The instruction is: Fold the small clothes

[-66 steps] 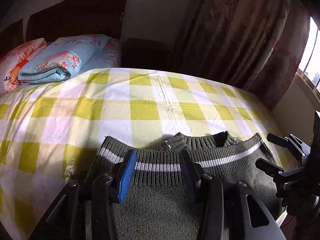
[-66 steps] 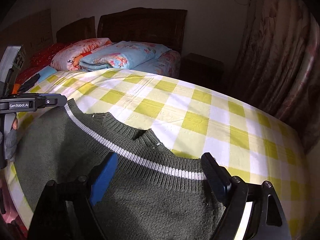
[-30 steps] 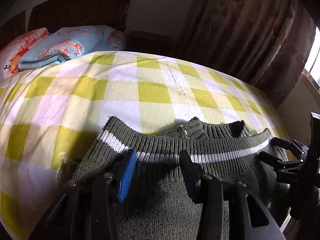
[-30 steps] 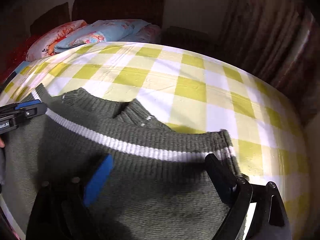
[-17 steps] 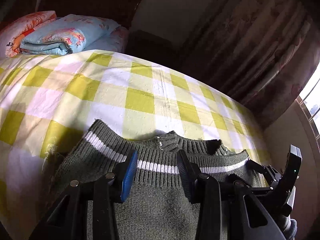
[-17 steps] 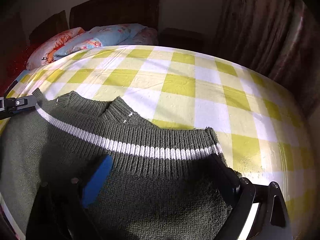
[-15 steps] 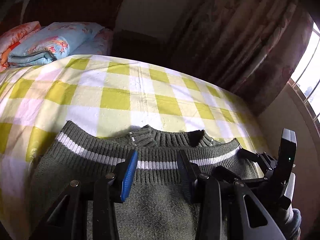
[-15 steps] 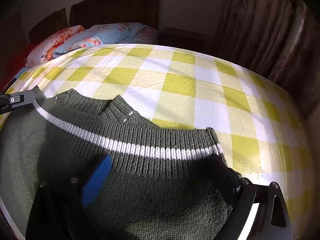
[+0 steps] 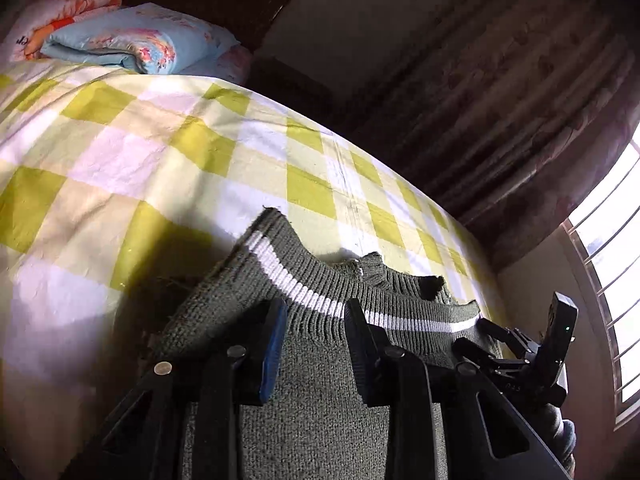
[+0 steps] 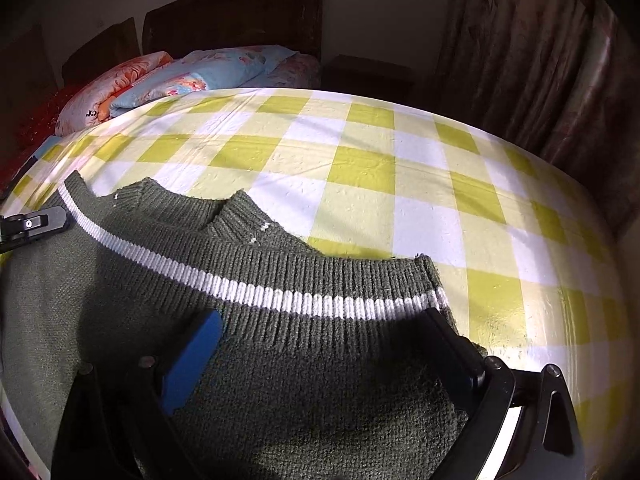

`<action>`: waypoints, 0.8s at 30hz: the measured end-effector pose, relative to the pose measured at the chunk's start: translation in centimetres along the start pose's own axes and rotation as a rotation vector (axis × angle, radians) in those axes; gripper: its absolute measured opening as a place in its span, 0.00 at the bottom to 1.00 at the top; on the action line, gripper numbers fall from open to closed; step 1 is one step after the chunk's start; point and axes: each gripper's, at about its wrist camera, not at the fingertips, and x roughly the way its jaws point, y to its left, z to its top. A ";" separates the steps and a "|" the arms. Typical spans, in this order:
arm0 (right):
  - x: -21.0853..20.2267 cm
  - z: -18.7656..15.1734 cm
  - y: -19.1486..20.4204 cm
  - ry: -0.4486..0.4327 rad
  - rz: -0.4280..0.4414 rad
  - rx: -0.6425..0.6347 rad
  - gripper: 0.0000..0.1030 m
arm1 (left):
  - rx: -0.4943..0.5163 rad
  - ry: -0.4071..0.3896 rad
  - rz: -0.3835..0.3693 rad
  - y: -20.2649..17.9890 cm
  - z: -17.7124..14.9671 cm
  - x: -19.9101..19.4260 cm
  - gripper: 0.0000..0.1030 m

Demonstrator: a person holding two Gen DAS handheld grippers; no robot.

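A dark green knitted sweater with a white stripe lies folded at the near edge of the bed; its collar peeks out behind the striped hem. My left gripper sits tilted on the left part of the ribbed hem. Its jaws are closing, with puckered knit between the fingers. My right gripper rests wide open over the right part, its black finger at the sweater's right edge. The left wrist view shows the right gripper at the sweater's far corner.
The bed wears a yellow and white checked sheet. Folded floral quilts are stacked by the dark headboard. Brown curtains hang on the right, and a bright window is beside them.
The left gripper's jaws have narrowed on the hem and the gripper has rolled and shifted sideways. The right gripper has stayed still and open.
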 end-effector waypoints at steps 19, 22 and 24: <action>-3.5 -3.1 8.2 -0.054 0.060 -0.103 1.00 | 0.348 0.025 0.215 -8.6 -7.7 1.5 0.33; -4.0 -4.0 4.5 -0.038 0.088 -0.019 1.00 | 0.253 0.000 0.159 -5.3 -7.2 -1.2 0.33; -4.7 -4.8 2.3 -0.048 0.065 0.003 1.00 | 0.182 -0.024 0.120 -2.9 -7.1 -3.0 0.32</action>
